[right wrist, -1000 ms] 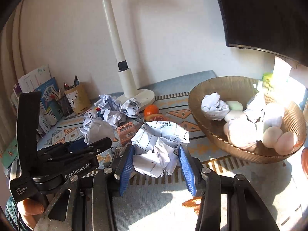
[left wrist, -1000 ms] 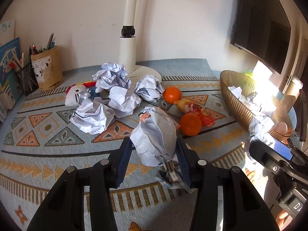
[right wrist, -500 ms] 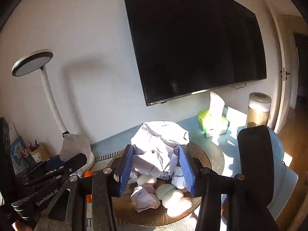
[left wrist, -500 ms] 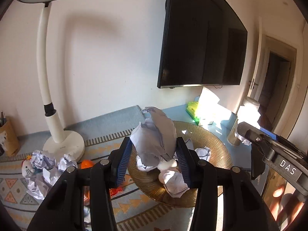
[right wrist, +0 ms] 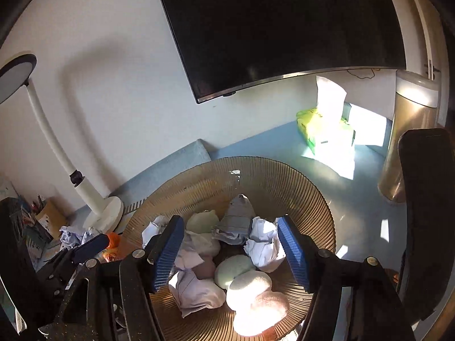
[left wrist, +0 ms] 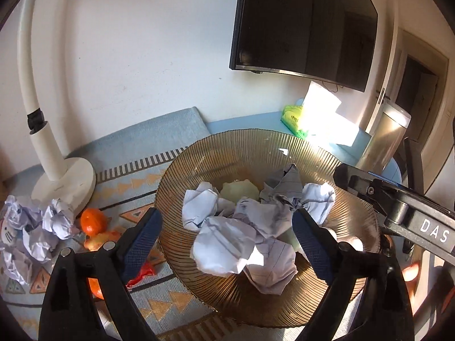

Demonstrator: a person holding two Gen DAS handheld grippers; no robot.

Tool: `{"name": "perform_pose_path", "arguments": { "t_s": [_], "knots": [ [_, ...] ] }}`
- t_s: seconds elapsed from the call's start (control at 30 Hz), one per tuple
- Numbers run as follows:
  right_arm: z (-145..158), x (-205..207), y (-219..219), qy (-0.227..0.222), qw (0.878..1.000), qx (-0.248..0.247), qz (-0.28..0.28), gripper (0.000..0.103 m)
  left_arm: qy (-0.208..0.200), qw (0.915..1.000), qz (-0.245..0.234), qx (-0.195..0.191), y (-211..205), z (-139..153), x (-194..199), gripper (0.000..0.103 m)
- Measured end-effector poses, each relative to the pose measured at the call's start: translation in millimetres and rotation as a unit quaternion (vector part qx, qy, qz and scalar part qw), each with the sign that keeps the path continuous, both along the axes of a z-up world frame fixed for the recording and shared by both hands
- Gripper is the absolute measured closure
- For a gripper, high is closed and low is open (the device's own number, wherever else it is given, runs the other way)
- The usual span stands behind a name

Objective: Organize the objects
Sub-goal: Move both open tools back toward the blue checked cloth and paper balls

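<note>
Left gripper: I hold it tilted downward over the ribbed bowl, jaws opening, blue pads spread to either side of the bowl's middle. Nothing is pressed between the pads; both stand clear of the contents below.

Right gripper: I hold it tilted downward over the same bowl, jaws opening, blue pads apart with a gap between them and pressing on nothing.

Relative placing: in the left wrist view, my right gripper's black body reaches over the bowl's right rim; in the right wrist view, my left gripper sits off the bowl's left rim.
</note>
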State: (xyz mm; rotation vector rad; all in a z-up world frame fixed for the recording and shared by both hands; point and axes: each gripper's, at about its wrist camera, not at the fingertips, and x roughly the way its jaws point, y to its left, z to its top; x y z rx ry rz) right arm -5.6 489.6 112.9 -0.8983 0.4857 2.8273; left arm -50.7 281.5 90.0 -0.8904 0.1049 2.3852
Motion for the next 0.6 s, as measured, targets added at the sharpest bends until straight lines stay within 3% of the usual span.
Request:
{"name": "perform_pose_path", "arguments": {
  "t_s": [0.13,0.33,0.43,0.6],
  "knots": [
    [7.3,15.7,-10.6,0.011,1.000,-0.006,0.006,0.036,-0.007,0.9993,0.022,0.031,-33.0,13.1,7.3,0.010],
    [37.7,36.3,-67.6,0.045,0.997,0.010,0.063,0.036,0.042,0.9932,0.084,0.068,-117.8,54.7,39.5,0.009],
    [45.2,43.7,-101.8,0.056,0.994,0.008,0.096,0.036,0.074,0.9823,0.152,0.081,-177.0,71.3,57.4,0.000],
    [20.6,41.3,-160.1,0.035,0.989,0.008,0.141,0.036,0.095,0.9617,0.255,0.033,-260.8,60.3,74.7,0.000]
  ]
}}
